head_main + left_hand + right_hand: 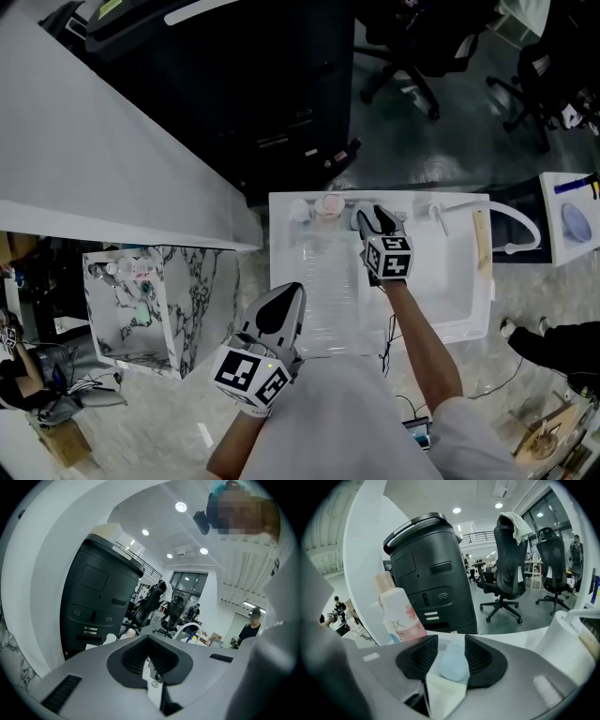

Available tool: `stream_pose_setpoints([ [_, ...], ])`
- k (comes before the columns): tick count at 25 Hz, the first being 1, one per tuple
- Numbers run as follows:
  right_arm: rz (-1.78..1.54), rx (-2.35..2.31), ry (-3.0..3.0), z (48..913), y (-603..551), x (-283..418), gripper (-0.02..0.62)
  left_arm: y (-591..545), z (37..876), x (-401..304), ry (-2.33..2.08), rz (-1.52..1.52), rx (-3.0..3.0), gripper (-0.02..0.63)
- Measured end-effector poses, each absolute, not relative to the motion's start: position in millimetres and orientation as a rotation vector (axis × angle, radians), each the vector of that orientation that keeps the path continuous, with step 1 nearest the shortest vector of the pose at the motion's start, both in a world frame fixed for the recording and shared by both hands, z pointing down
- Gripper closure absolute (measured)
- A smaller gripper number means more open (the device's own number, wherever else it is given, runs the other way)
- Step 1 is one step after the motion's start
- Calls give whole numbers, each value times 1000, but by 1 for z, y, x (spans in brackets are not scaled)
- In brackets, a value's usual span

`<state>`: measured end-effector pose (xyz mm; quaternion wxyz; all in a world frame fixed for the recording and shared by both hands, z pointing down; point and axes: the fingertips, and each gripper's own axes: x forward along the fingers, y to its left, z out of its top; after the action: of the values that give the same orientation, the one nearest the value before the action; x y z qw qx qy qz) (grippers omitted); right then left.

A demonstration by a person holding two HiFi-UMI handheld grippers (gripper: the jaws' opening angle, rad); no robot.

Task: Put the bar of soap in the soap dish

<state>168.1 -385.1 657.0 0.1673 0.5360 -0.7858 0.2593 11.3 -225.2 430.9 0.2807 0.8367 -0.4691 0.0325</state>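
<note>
Your left claw (284, 298) hangs shut and empty at the white basin's (279, 246) near edge. Farther out, your right claw (451, 640) stands wide, the pale blue soap bar (453, 665) ungripped between its pads, a pink bottle (401, 613) just beyond.

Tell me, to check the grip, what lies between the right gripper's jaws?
The pale blue bar of soap, framed by the right gripper's open jaws, in the right gripper view.
</note>
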Motion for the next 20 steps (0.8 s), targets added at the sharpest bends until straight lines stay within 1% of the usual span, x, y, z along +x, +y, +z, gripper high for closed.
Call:
stream_pose_setpoints([
  [5, 772, 1557, -2247, 638, -370, 164, 423, -216, 425, 3, -1252, 65, 2243, 597],
  [15, 622, 1556, -2247, 607, -334, 154, 430, -191, 415, -12, -1252, 32, 2263, 597],
  [20, 639, 1525, -2228, 591, -312, 148, 437, -181, 407, -21, -1249, 3, 2268, 597],
])
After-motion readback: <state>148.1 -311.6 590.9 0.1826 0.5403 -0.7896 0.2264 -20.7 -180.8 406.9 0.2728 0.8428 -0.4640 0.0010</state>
